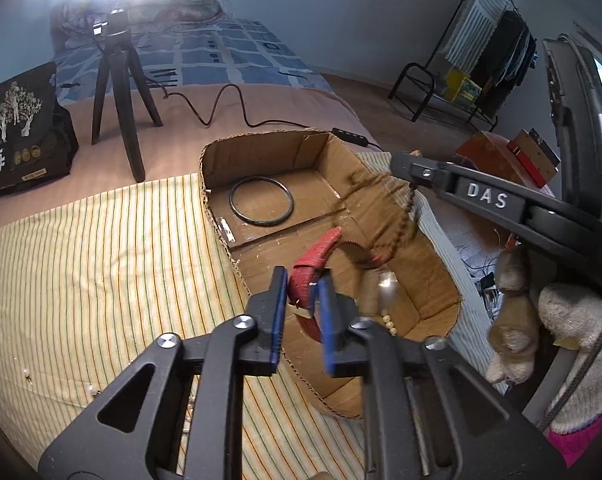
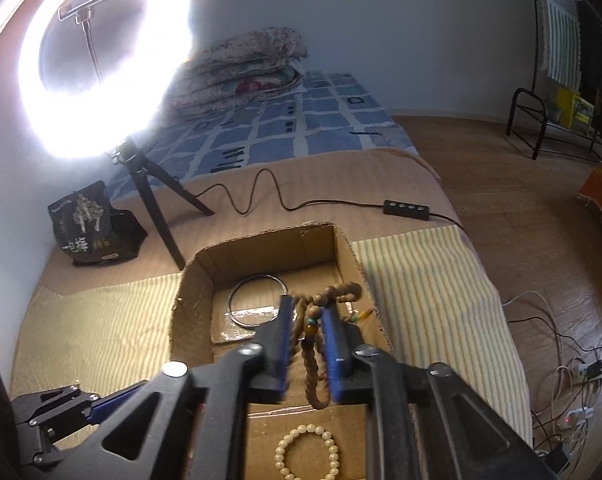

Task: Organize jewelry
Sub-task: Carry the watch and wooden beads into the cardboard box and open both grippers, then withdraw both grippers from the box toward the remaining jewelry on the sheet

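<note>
The left gripper (image 1: pixel 303 304) is closed on a red watch strap (image 1: pixel 315 264), and it hangs right over the near part of the cardboard box (image 1: pixel 217 168). The strap's long way runs up and away from the fingers, pointing toward the far end of the box. The right gripper (image 2: pixel 305 336) is pinched on a string of brown wooden beads (image 2: pixel 315 364), and the beads dangle down between the blue pads (image 2: pixel 333 344) (the string looks a bit blurry). It also hangs over the box, more toward the right wall.

So both things only need to go down, I think. The box floor is straight below them.

Inside the box there is a thin black ring (image 1: pixel 261 201) at the far end and a pearl bracelet (image 2: pixel 307 454) at the near end. The pearl bracelet sits right under the beads, so they could land on it and tangle. A few loose pearls (image 1: pixel 91 390) lie on the striped cloth (image 1: pixel 101 260) outside the box. A ring light (image 2: pixel 105 60) on a tripod stands behind, well apart.
</note>
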`<state>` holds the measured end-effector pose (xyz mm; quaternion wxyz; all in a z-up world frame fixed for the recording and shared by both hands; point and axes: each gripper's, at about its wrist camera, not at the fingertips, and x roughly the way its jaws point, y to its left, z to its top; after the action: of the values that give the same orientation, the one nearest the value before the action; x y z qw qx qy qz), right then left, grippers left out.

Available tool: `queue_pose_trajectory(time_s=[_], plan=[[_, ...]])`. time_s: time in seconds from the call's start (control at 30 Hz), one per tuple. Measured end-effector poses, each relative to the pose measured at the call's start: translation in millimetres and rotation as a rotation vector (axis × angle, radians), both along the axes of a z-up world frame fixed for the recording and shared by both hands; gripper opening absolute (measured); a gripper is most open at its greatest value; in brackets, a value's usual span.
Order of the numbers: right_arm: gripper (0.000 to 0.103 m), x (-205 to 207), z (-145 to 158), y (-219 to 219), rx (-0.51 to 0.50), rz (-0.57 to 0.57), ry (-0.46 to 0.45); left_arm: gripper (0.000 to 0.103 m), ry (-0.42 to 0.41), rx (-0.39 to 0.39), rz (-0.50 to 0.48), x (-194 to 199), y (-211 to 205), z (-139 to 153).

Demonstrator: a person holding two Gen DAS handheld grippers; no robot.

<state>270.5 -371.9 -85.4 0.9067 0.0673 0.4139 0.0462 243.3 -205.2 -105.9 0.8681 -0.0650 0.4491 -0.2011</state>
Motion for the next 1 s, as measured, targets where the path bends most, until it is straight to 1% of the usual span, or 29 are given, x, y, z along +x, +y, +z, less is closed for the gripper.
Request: queue_pose_trajectory(time_s=[0.03, 0.07, 0.13, 0.2, 0.3, 0.63, 0.87, 1.0], plan=[[0.045, 0.1, 0.2, 0.2, -0.003, -0.003, -0.001, 0.043, 0.005, 0.002, 0.0, -0.2, -0.8, 0.2], [0.057, -0.5, 1.0, 0.3, -0.008, -0.008, -0.005, 0.047, -0.001, -0.004, 0.004, -1.2, -0.2, 1.1], [0.062, -1.6, 3.7, -0.5, -0.02, -0.027, -0.018, 0.047, -0.019, 0.005, 0.008, -3.3, -0.7, 4.4], [0.062, -2.3, 6.3, -2.1, -0.017, -0.034, -0.025, 0.047, -0.021, 0.003, 0.008, -3.8, -0.2, 5.8], [0.066, -3.4, 7.5, -3.0, -0.012, -0.045, -0.029, 0.047, -0.024, 0.004, 0.011, -4.7, 0.5, 7.2], [0.066, -7.9, 15.8, 1.3, -0.024, -0.042, -0.04, 0.047, -0.042, 0.007, 0.009, -11.2, 4.2, 14.9], [0.066, -16.7, 29.1, 6.1, -0.031, -0.043, -0.063, 0.047, -0.073, 0.031, 0.014, -20.6, 13.8, 27.1], [0.071, -26.8, 39.6, 10.2, -0.03, -0.035, -0.088, 0.047, -0.091, 0.046, 0.02, -25.8, 28.5, 33.0]])
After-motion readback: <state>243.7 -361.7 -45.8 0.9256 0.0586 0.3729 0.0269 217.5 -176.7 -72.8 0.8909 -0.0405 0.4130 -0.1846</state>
